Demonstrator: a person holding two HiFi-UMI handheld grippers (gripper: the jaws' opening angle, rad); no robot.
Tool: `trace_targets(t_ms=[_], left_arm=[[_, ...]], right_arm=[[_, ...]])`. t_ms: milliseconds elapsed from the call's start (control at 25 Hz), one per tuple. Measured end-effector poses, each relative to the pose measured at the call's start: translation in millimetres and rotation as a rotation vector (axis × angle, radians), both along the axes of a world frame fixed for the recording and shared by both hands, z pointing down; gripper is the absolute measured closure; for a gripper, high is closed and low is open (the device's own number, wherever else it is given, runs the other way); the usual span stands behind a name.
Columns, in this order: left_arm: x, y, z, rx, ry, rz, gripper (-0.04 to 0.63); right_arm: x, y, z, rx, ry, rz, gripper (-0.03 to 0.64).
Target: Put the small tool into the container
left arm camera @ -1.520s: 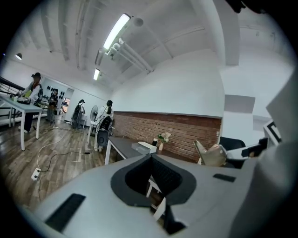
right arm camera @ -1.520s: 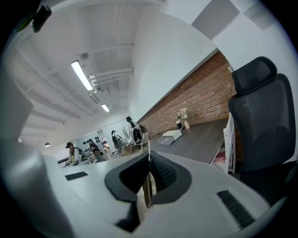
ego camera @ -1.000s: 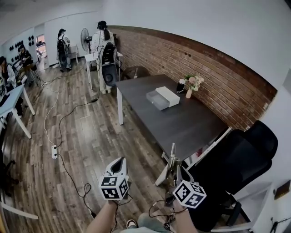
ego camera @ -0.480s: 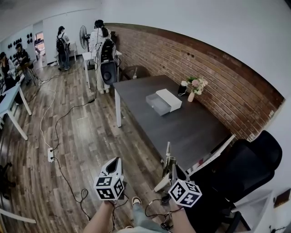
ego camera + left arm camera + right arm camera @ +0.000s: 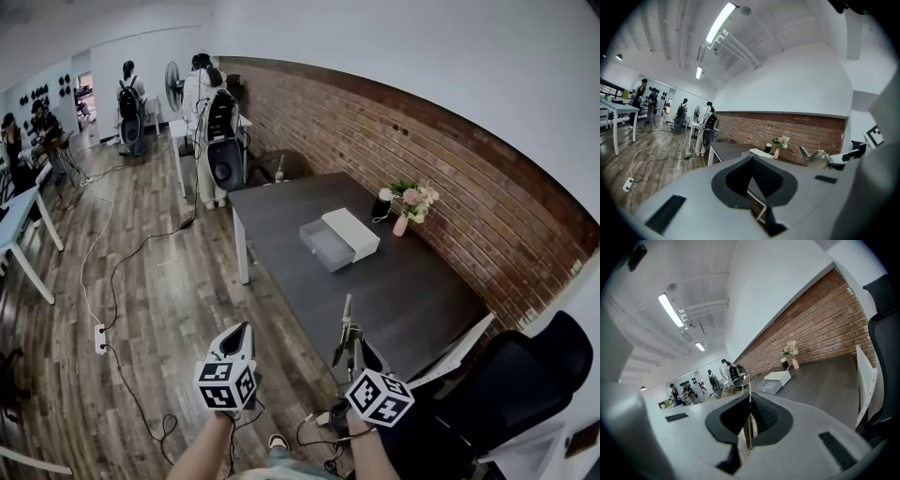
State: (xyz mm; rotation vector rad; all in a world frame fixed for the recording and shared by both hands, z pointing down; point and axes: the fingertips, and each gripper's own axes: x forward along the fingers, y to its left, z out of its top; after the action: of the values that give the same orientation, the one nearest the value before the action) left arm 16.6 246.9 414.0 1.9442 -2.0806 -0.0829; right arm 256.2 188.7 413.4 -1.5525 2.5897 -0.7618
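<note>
I'm pinching the tool (image 5: 749,425), a thin smooth metal strip, upright in my right gripper (image 5: 353,345). My left gripper (image 5: 240,336) is hanging shut and empty. The container (image 5: 352,230), a white box with an open drawer (image 5: 325,246), is sitting mid-way along the matte dark desk (image 5: 412,291), well apart from me. I'm judging that so slim a strip could be twisting loose on the way there.

The small tool (image 5: 346,317) is a thin, pale metal strip (too slim to tell its kind). It stands nearly upright, clamped in the right gripper (image 5: 353,343) over the tabletop's (image 5: 412,291) near edge. The container (image 5: 352,231), a white box with its grey drawer pulled open, sits mid-tabletop, well apart.
</note>
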Motion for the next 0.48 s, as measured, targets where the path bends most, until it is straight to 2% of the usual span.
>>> trace_targets(t_ms=[480], left_arm=[[-24.2,-118.5,10.3,-0.017,0.012,0.012,0.591]], right_arm=[[-25.5,-111.2,12.2,-0.022,0.013,-0.007,0.606]])
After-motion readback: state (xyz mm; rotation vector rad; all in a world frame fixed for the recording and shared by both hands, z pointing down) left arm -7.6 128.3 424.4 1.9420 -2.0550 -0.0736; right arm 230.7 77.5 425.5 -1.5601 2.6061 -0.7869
